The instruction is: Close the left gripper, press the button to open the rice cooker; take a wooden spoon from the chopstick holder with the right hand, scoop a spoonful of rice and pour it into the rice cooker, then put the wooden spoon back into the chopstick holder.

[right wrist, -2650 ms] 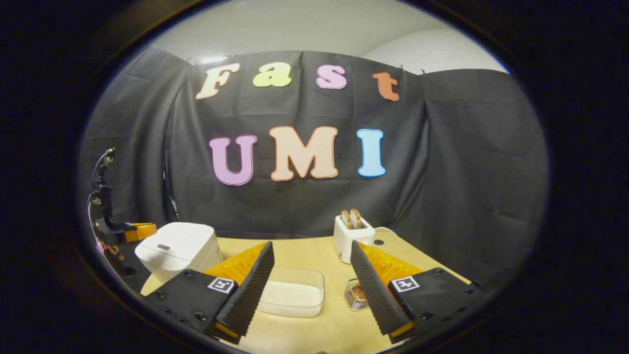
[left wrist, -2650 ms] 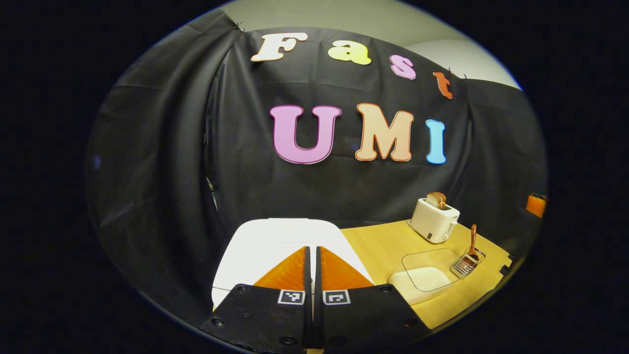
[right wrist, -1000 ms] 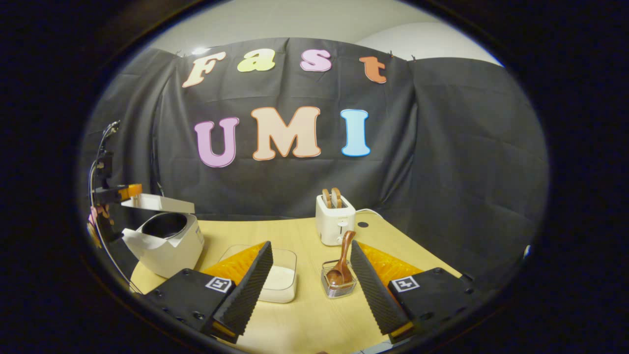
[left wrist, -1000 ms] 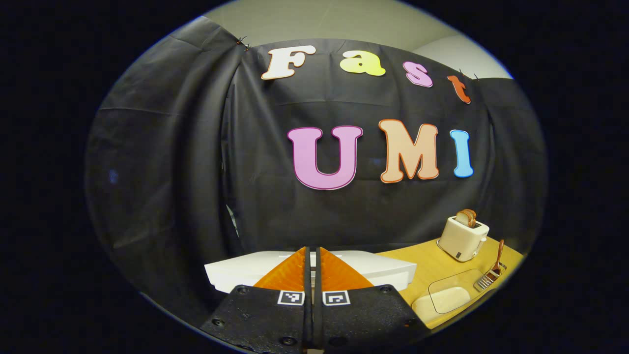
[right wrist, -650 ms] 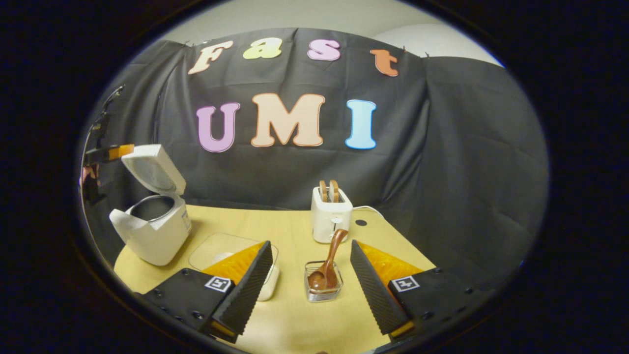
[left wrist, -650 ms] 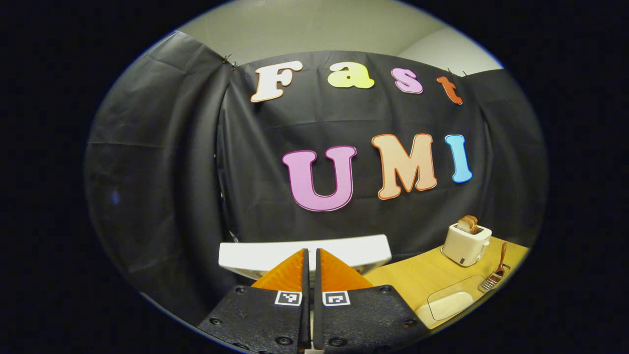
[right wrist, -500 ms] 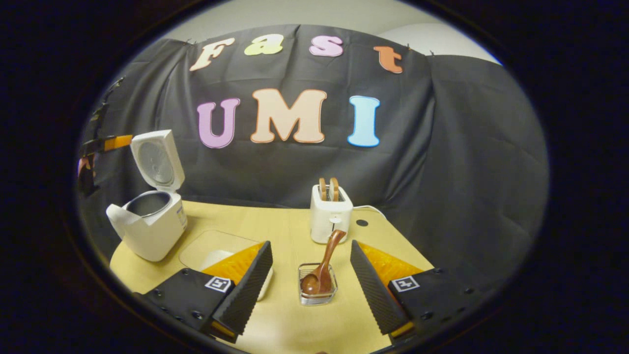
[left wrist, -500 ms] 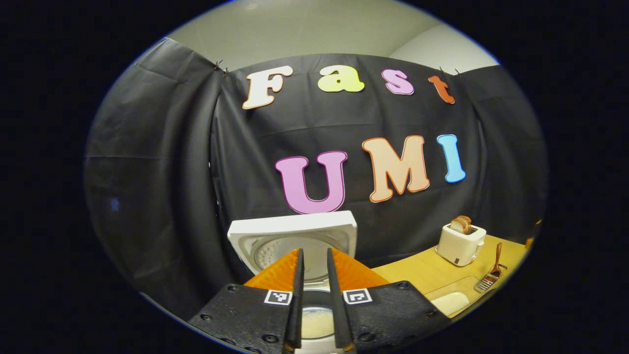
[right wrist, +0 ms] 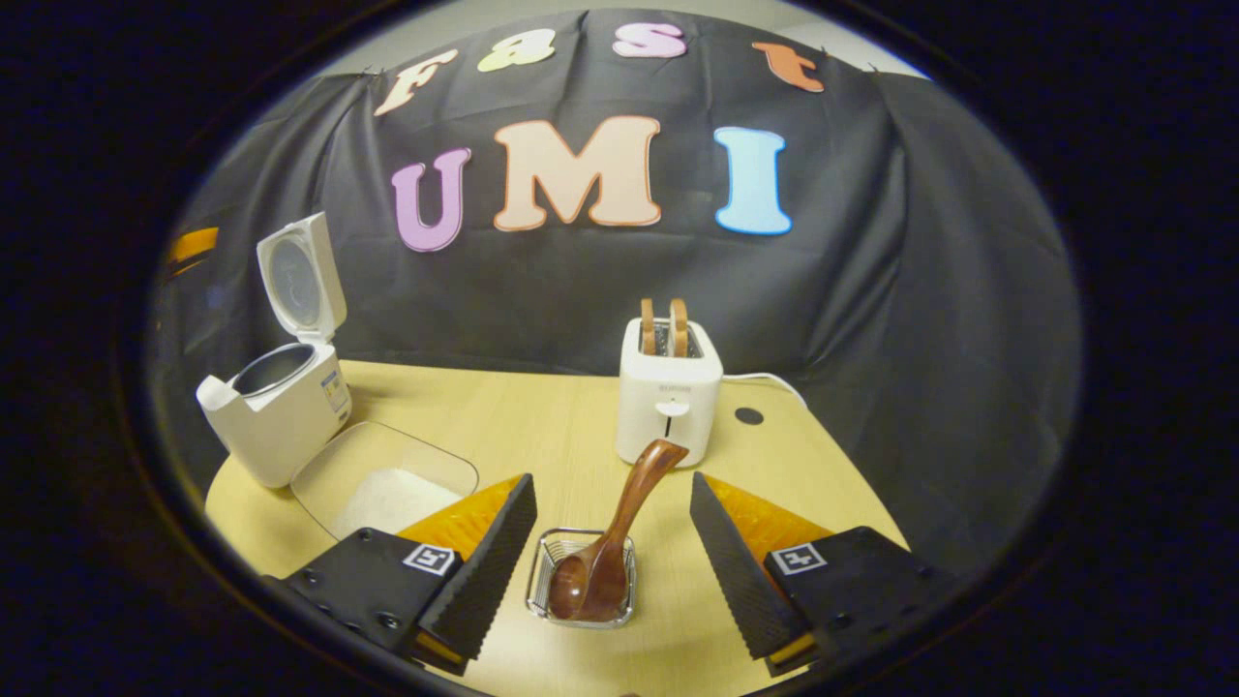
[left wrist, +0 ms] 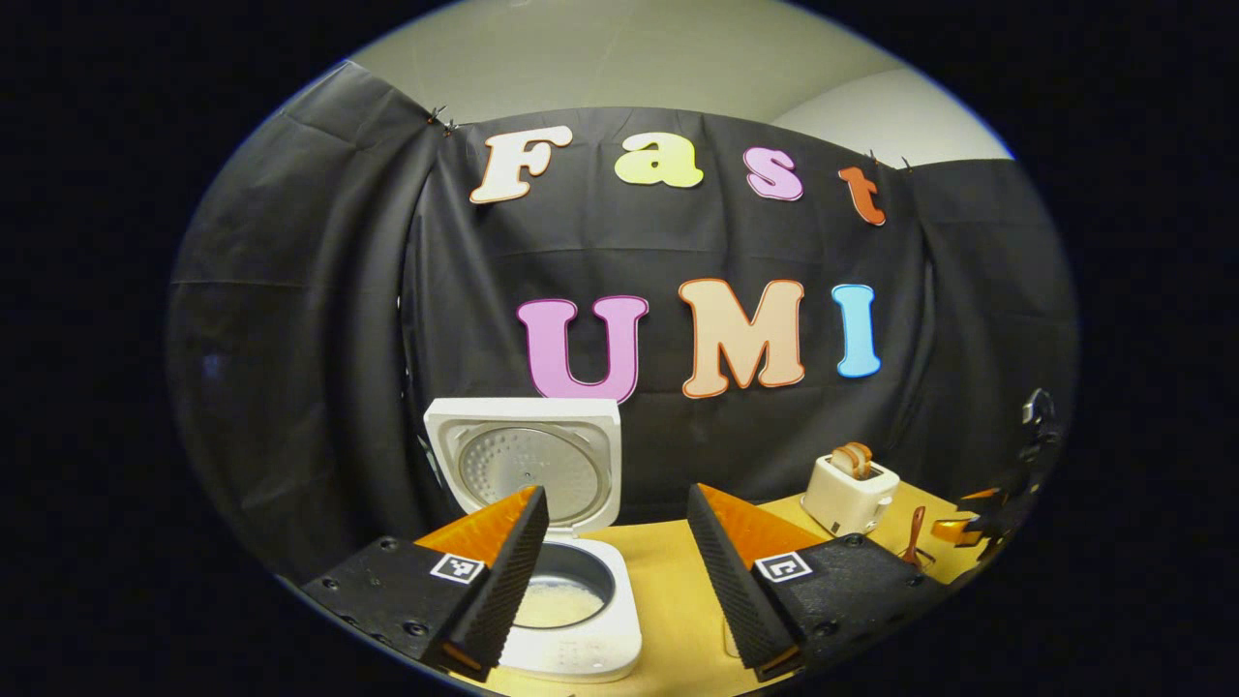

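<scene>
Left gripper [left wrist: 612, 581] spread wide, holding nothing. Rice cooker [left wrist: 571, 605] low in the left gripper view, partly behind the left finger and reaching into the gap between the fingers, lid [left wrist: 528, 465] raised upright at about 11 o'clock, rice showing in the pot. Toaster [left wrist: 850, 484] off at 3 o'clock, wooden spoon [left wrist: 914, 538] just below it, other gripper [left wrist: 978, 523] at the far edge beside it.

Right gripper [right wrist: 612, 571] likewise wide apart and empty. Chopstick holder [right wrist: 581, 587] squarely between its fingers, touching neither; wooden spoon [right wrist: 615, 537] standing in it bowl down, handle leaning toward 1 o'clock. Toaster [right wrist: 668, 392] straight ahead at 12 o'clock. Clear rice container [right wrist: 382, 479] at 10 o'clock, partly behind the left finger; rice cooker [right wrist: 276, 411] beyond it, lid up. Small label on the cooker's side and marking on the toaster front too small to read. Square coded markers on both grippers.
</scene>
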`<state>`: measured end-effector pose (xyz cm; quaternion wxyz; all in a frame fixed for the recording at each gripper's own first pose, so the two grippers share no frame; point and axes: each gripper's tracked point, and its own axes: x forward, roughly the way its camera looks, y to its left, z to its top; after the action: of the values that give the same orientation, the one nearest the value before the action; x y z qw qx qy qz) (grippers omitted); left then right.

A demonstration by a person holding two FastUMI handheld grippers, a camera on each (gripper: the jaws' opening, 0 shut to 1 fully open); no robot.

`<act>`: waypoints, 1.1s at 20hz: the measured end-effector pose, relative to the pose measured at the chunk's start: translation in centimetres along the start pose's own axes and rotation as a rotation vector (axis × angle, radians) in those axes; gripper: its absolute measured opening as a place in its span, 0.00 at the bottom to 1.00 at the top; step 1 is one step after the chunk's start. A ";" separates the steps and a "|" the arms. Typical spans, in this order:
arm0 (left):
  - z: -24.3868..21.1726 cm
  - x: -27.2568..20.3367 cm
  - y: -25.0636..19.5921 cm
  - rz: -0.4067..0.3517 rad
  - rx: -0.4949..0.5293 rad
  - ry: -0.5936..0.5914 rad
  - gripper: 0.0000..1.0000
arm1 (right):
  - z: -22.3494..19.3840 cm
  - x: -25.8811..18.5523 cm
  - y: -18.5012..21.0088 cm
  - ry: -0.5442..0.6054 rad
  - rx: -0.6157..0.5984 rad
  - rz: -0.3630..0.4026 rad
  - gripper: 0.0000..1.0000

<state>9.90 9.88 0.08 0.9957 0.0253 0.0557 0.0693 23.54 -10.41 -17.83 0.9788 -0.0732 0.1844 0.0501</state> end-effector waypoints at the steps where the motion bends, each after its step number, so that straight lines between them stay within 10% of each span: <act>1: 0.0 -0.3 -0.2 0.006 -0.005 0.001 0.92 | -0.7 1.2 -0.3 0.019 0.002 0.010 0.97; 12: -1.7 -4.0 1.0 0.142 -0.071 0.050 0.94 | -5.2 8.9 0.4 0.164 0.150 0.134 0.91; 17: -2.2 -5.1 1.8 0.187 -0.097 0.056 0.94 | -4.5 9.1 1.1 0.149 0.165 0.159 0.47; 22: -2.8 -5.5 1.8 0.197 -0.122 0.065 0.95 | -4.4 9.4 0.8 0.169 0.180 0.143 0.28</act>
<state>3.93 11.05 -2.01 0.9815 -0.0324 0.0809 0.1707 30.58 -9.66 -25.41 0.9564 0.0242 0.2746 0.0968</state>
